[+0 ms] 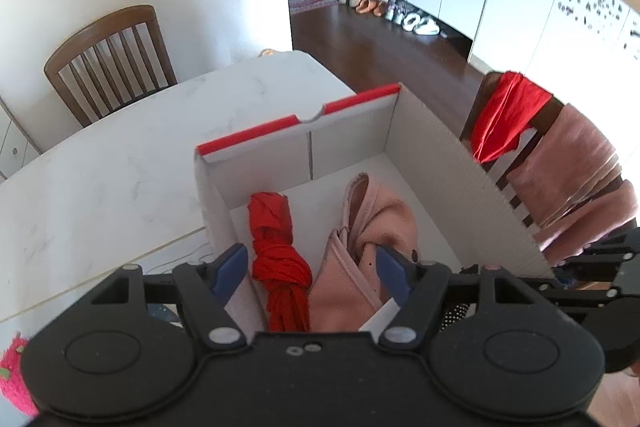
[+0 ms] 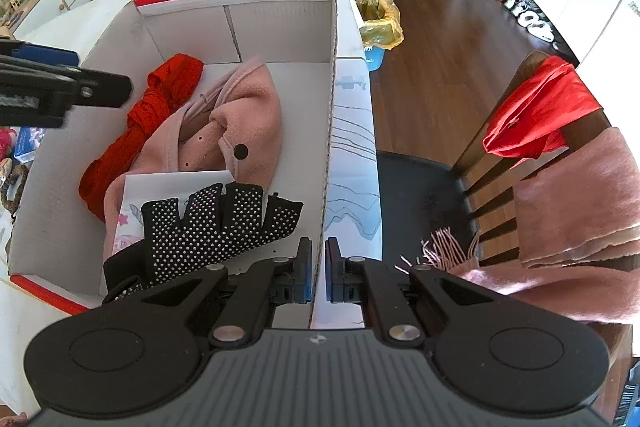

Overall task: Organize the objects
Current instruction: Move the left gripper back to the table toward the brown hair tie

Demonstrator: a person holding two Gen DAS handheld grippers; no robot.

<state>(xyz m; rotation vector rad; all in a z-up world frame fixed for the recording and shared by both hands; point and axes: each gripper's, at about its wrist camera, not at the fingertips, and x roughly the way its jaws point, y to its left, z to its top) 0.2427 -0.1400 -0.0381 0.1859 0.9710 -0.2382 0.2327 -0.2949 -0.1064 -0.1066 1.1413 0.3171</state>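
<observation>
A white cardboard box with red-edged flaps [image 1: 256, 131] [image 2: 332, 39] stands on the white table. Inside lie a knotted red cloth [image 1: 280, 259] [image 2: 140, 123], a pink fleece garment [image 1: 384, 219] [image 2: 244, 115], a white paper sheet [image 2: 172, 187] and a black studded glove [image 2: 216, 223]. My left gripper [image 1: 312, 267] is open and empty, hovering above the red cloth and the pink garment; it also shows in the right wrist view [image 2: 100, 87]. My right gripper [image 2: 319, 267] is shut on the box's right wall [image 2: 326, 187] at its near end.
A chair to the right carries a red cloth [image 2: 540, 111] [image 1: 504, 115] and a fringed pink scarf [image 2: 576, 203] [image 1: 568, 179]. Another wooden chair [image 1: 108, 63] stands behind the table [image 1: 100, 179]. A bin with a yellow bag [image 2: 376, 19] stands on the floor. A pink fuzzy item [image 1: 12, 379] lies at left.
</observation>
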